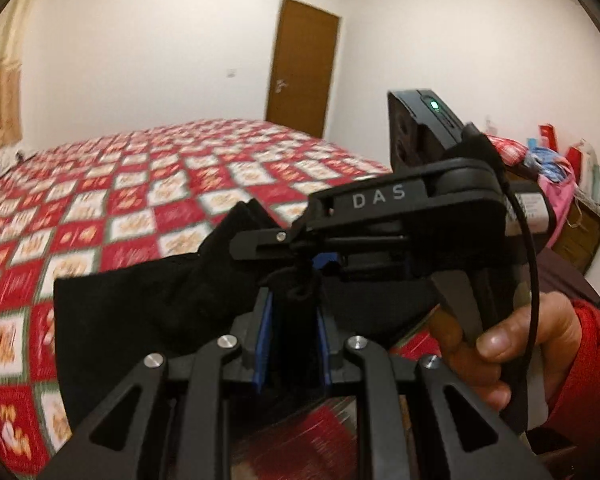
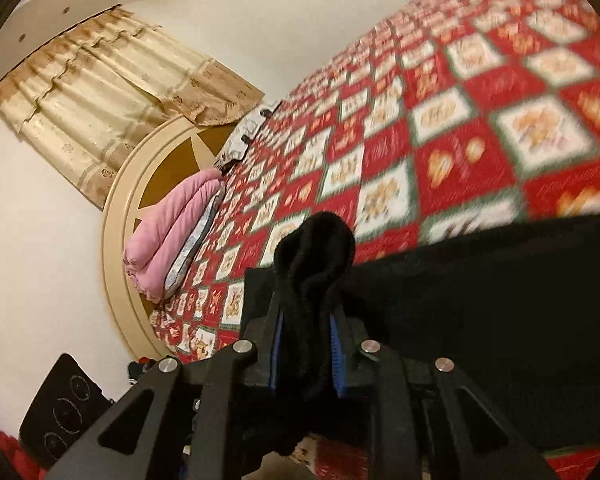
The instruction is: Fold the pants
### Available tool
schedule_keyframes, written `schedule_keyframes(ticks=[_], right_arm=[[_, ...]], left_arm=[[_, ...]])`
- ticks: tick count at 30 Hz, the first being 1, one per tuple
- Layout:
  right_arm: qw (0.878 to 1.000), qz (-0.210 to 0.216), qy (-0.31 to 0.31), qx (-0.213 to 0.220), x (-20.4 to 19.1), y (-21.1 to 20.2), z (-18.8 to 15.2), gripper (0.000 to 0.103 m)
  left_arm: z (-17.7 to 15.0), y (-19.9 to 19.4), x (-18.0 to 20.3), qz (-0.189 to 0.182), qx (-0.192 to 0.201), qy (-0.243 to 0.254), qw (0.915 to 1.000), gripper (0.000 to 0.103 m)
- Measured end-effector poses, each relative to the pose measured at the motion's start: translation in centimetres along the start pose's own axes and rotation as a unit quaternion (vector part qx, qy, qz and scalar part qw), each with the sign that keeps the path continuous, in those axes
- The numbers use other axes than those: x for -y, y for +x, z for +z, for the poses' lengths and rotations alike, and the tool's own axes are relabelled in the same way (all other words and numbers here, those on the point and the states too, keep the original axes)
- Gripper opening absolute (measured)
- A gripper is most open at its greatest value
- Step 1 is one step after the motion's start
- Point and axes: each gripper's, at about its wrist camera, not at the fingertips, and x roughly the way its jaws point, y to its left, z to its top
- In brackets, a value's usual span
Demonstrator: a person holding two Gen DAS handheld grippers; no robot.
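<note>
Two grippers are clamped on the same pair of black pants (image 1: 148, 304), lifted above a bed covered with a red, white and green patchwork quilt (image 1: 100, 208). In the left wrist view, the left gripper (image 1: 292, 320) has its blue-padded fingers (image 1: 263, 332) drawn narrow on a bunched fold of the dark fabric, with the rest of the garment spreading out to the left over the quilt. Just beyond it, the right gripper (image 1: 260, 242) comes in from the right side, held by a hand (image 1: 512, 344) in a red sleeve (image 1: 588, 364), its tip also buried in the cloth. In the right wrist view, the right gripper (image 2: 306, 344) pinches a thick ribbed edge of the pants (image 2: 316, 248), which bulges up above its blue pads (image 2: 335, 344); more black fabric stretches away to the right. A pink rolled blanket (image 2: 168, 232) lies at the round headboard (image 2: 140, 168), under a cream curtain (image 2: 100, 92). A brown door (image 1: 304, 68) stands closed in the far wall.
</note>
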Motion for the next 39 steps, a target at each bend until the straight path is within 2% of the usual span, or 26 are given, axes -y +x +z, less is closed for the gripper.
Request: schedule_keyframes(ticks=[7, 10, 19, 24, 30, 36, 39], right_arm=[[0.998, -0.059, -0.020, 0.009, 3.6, -6.9, 1.8, 0.020], [0.997, -0.071, -0.003, 0.008, 6.1, -8.6, 2.0, 0.020], [0.995, -0.101, -0.005, -0.015, 9.7, -9.1, 2.0, 0.020], [0.996, -0.090, -0.004, 0.003, 10.3, -10.2, 1.8, 0.016], [0.994, -0.104, 0.008, 0.014, 11.9, -11.6, 2.1, 0.015], [0.989, -0.150, 0.013, -0.007, 14.4, -10.9, 1.4, 0.016], [0.990, -0.141, 0.026, 0.009, 15.5, -10.9, 0.8, 0.016]], left_arm=[[2.5, 2.9, 6.0, -0.040, -0.001, 0.051, 0.9979, 0.021], [2.6, 4.3, 8.0, -0.049, -0.006, 0.070, 0.9963, 0.021], [2.5, 7.9, 12.0, -0.062, -0.026, 0.091, 0.9935, 0.021], [2.4, 8.7, 12.9, -0.075, -0.030, 0.083, 0.9933, 0.021], [2.7, 9.8, 13.9, -0.085, -0.033, 0.079, 0.9927, 0.021], [1.9, 11.0, 14.9, -0.101, -0.054, 0.084, 0.9898, 0.021], [1.0, 10.9, 14.9, -0.106, -0.077, 0.092, 0.9871, 0.021]])
